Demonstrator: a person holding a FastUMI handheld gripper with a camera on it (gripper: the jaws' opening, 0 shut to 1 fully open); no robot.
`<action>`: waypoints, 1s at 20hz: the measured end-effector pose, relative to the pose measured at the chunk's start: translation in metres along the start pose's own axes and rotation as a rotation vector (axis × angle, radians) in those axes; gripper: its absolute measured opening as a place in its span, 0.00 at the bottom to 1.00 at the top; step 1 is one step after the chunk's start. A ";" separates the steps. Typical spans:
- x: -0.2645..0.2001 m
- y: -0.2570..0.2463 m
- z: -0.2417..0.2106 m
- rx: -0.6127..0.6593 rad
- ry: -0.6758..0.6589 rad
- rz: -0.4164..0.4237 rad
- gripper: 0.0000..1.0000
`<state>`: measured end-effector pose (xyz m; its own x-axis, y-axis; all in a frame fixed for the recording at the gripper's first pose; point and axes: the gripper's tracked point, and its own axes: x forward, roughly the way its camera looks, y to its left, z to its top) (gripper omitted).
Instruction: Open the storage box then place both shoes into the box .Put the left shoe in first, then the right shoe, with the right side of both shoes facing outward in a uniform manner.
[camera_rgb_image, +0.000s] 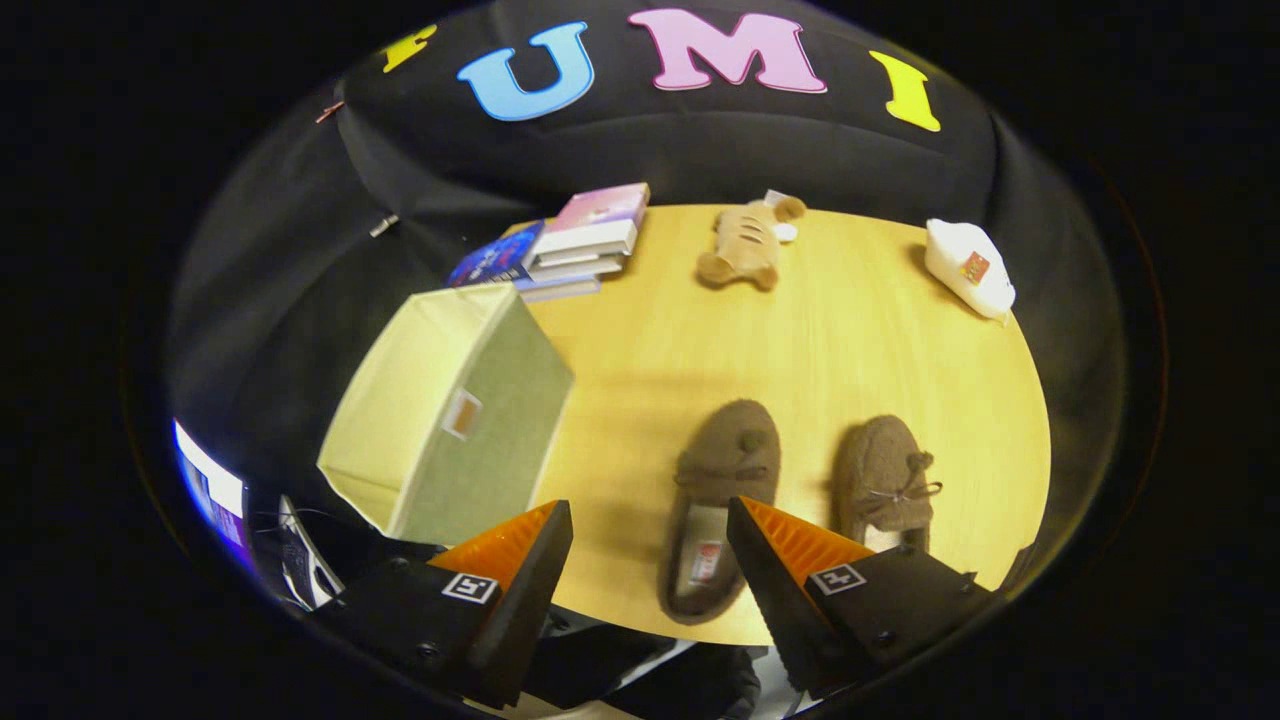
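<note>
Two brown furry shoes lie side by side on the wooden table (800, 340), toes pointing away from me. The left shoe (722, 480) lies between my fingers and partly behind the right finger. The right shoe (888, 482) lies just beyond the right finger. A pale green fabric storage box (450, 410) stands at the table's left edge, ahead of the left finger; I cannot tell whether its top is open. My gripper (650, 525) hovers above the table's near edge, open, with nothing between its fingers.
A stack of books (575, 245) lies at the far left of the table behind the box. A tan plush toy (745, 245) lies at the far middle, and a white soft object (968, 265) at the far right corner.
</note>
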<state>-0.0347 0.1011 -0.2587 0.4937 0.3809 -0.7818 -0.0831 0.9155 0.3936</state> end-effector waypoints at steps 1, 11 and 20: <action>0.007 -0.012 -0.007 -0.007 0.013 -0.033 0.97; 0.088 -0.071 -0.058 0.074 0.179 -0.155 0.80; 0.099 -0.074 -0.057 0.323 0.218 -0.133 0.09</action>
<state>-0.0288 0.0778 -0.3925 0.2835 0.3122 -0.9067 0.2626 0.8841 0.3865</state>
